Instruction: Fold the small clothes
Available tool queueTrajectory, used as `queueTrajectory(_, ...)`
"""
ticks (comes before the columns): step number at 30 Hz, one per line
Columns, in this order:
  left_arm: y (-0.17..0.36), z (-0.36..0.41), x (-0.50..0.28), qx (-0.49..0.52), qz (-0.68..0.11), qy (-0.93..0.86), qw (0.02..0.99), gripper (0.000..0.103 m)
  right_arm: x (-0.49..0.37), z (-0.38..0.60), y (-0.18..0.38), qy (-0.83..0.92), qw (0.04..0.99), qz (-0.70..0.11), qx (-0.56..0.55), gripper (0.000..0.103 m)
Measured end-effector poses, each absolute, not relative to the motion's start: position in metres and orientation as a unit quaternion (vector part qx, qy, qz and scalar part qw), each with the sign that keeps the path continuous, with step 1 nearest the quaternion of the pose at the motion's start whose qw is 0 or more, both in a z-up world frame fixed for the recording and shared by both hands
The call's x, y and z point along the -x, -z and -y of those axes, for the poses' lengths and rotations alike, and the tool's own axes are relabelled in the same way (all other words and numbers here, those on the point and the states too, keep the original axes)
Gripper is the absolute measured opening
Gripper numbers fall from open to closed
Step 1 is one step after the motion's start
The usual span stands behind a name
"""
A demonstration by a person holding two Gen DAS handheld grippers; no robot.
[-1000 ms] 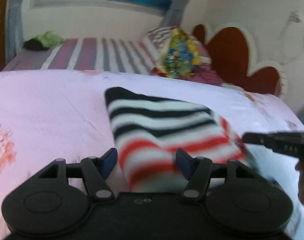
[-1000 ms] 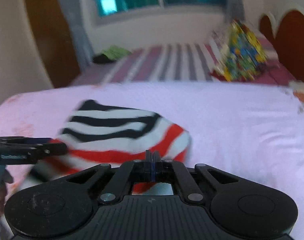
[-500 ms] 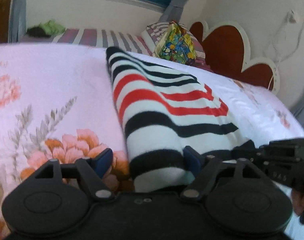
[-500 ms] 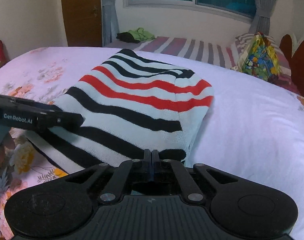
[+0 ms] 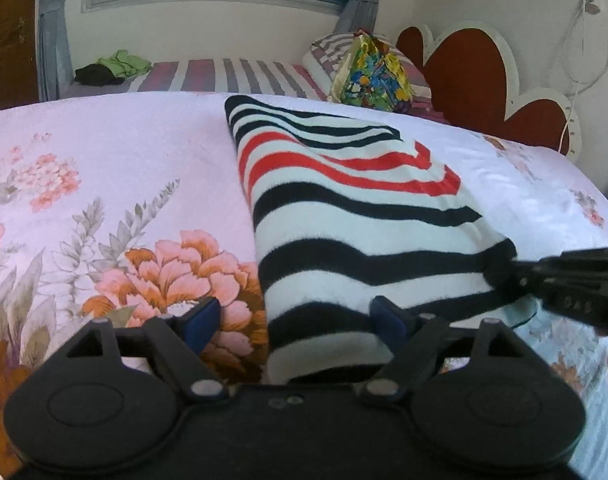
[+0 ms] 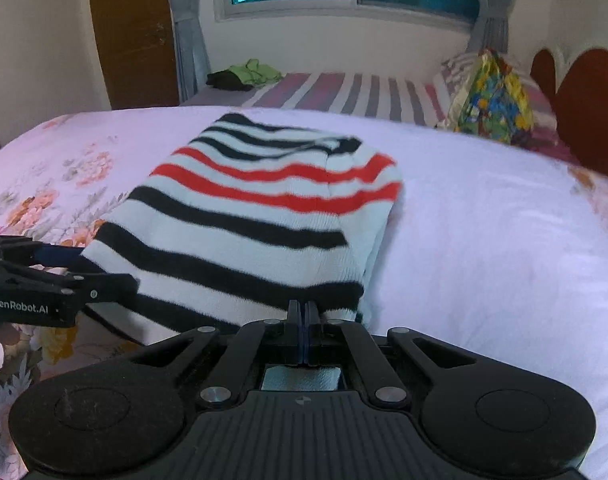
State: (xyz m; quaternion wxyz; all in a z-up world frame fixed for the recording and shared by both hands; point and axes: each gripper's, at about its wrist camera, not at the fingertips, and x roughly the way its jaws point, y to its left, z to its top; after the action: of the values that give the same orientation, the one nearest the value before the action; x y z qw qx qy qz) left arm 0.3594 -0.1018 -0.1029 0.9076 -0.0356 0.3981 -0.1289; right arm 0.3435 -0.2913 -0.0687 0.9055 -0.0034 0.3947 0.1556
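A small knitted garment with white, black and red stripes (image 5: 343, 208) lies folded lengthwise on the floral bed sheet (image 5: 104, 168); it also shows in the right wrist view (image 6: 256, 220). My left gripper (image 5: 292, 320) is open, its blue pads on either side of the garment's near left corner. My right gripper (image 6: 302, 316) is shut on the garment's near right corner, and shows from the side in the left wrist view (image 5: 543, 276).
A second bed with a striped sheet (image 6: 343, 92) stands behind, with a colourful bag (image 6: 489, 100), green and black clothes (image 6: 244, 74) and a red headboard (image 5: 483, 80). A wooden door (image 6: 132, 36) is at the back left.
The garment was swung forward and laid down flat on the sheet, stretched away from me. The left gripper stayed open, the right stayed shut on the hem.
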Motion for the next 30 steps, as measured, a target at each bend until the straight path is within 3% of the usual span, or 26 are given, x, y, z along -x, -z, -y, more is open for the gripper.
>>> queueTrajectory(8,0.095,0.115,-0.355,0.013,-0.397,0.118,0.91,0.083,-0.329,0.284,0.06,-0.136,0.92,-0.366,0.019,0.0)
queueTrajectory(9,0.096,0.116,-0.355,0.009,-0.397,0.119,0.91,0.083,-0.328,0.284,0.06,-0.136,0.92,-0.366,0.02,0.01)
queueTrajectory(10,0.098,0.117,-0.355,0.01,-0.398,0.121,0.91,0.083,-0.328,0.284,0.062,-0.149,0.918,-0.367,0.014,0.033)
queueTrajectory(12,0.102,0.117,-0.356,0.019,-0.403,0.12,0.907,0.084,-0.325,0.279,0.07,-0.166,0.914,-0.37,0.008,0.057)
queueTrajectory(13,0.102,0.117,-0.357,0.022,-0.405,0.119,0.906,0.085,-0.322,0.272,0.072,-0.165,0.915,-0.367,0.025,0.062)
queueTrajectory(15,0.1,0.115,-0.355,0.024,-0.401,0.118,0.908,0.083,-0.314,0.26,0.067,-0.161,0.921,-0.351,0.05,0.065)
queueTrajectory(20,0.089,0.103,-0.352,0.037,-0.387,0.117,0.914,0.083,-0.314,0.28,0.049,-0.139,0.931,-0.336,-0.013,0.076)
queueTrajectory(27,0.107,0.09,-0.367,0.111,-0.41,0.139,0.895,0.085,-0.343,0.323,0.068,-0.116,0.907,-0.383,-0.134,0.076)
queueTrajectory(30,0.116,0.095,-0.37,0.09,-0.412,0.145,0.895,0.086,-0.35,0.345,0.091,-0.101,0.89,-0.404,-0.185,0.077)
